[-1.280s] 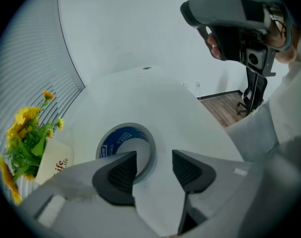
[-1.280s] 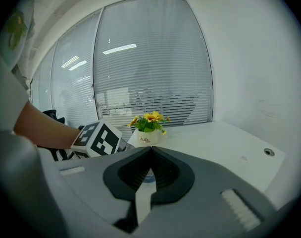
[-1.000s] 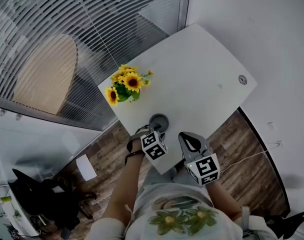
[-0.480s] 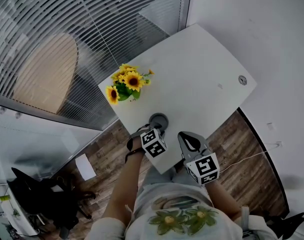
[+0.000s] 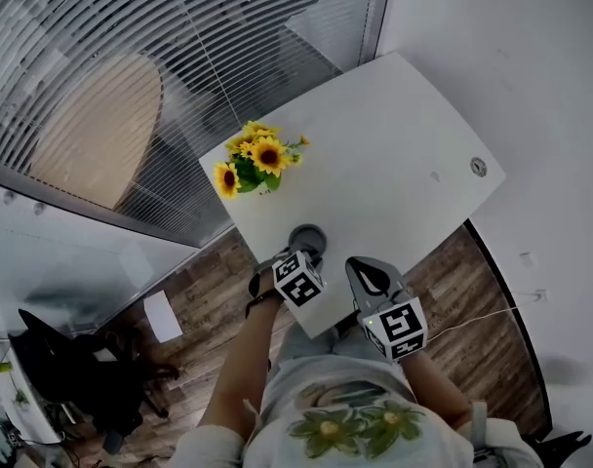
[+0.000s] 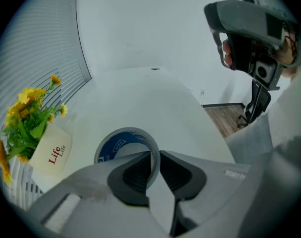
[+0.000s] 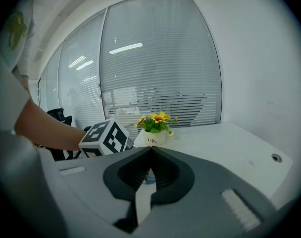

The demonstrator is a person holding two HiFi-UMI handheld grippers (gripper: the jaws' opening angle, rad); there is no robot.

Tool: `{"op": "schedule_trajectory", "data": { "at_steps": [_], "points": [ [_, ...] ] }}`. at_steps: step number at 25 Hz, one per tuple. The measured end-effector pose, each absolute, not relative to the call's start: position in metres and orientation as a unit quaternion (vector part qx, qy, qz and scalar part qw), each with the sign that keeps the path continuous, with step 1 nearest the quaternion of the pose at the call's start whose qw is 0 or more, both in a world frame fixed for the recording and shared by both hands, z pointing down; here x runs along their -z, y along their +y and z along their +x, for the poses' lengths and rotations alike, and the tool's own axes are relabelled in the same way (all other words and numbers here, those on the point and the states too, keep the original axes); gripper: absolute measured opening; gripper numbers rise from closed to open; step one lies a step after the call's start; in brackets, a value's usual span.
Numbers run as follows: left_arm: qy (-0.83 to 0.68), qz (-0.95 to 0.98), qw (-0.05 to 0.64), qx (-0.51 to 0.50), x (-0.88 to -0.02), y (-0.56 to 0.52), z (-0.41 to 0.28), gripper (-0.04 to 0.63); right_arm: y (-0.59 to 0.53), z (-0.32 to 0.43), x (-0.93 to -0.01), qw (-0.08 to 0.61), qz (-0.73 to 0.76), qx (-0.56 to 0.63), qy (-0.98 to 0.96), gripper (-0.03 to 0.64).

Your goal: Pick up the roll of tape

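Note:
The roll of tape [image 5: 308, 235], grey with a blue inner face [image 6: 111, 148], lies flat near the front edge of the white table [image 5: 375, 144]. My left gripper [image 6: 155, 155] points steeply down at it. Its jaws are closing, one pad inside the ring and one outside, and both press on the roll's near wall. In the head view the left gripper [image 5: 309, 253] sits right over the roll, hiding part of it. My right gripper [image 7: 150, 148] hovers level just right of it, over the table edge [image 5: 361, 267], shut with nothing in it.
A white pot of yellow sunflowers [image 5: 253, 159] stands at the table's left edge, just beyond the roll [image 6: 50, 152]. A small round cap [image 5: 479, 167] is set in the far right corner. Window blinds run along the left; wood floor and a chair lie below.
The head view has shifted slightly. Both grippers stay where they were, the left one still over the tape roll.

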State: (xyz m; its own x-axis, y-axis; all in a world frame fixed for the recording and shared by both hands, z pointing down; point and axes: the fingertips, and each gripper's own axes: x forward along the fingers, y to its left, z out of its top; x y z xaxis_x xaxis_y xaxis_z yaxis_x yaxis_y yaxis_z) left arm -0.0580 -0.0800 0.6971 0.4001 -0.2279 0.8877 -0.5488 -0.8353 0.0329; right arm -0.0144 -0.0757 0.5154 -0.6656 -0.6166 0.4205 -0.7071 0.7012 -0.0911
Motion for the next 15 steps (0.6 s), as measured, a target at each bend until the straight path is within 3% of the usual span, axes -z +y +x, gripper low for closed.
{"op": "schedule_trajectory", "data": {
  "at_steps": [15],
  "points": [
    [-0.341,0.812,0.241,-0.407,-0.666,-0.087,-0.066,0.063,-0.091,-0.018,-0.505,0.195,0.298,-0.107,-0.928,0.002]
  ]
}}
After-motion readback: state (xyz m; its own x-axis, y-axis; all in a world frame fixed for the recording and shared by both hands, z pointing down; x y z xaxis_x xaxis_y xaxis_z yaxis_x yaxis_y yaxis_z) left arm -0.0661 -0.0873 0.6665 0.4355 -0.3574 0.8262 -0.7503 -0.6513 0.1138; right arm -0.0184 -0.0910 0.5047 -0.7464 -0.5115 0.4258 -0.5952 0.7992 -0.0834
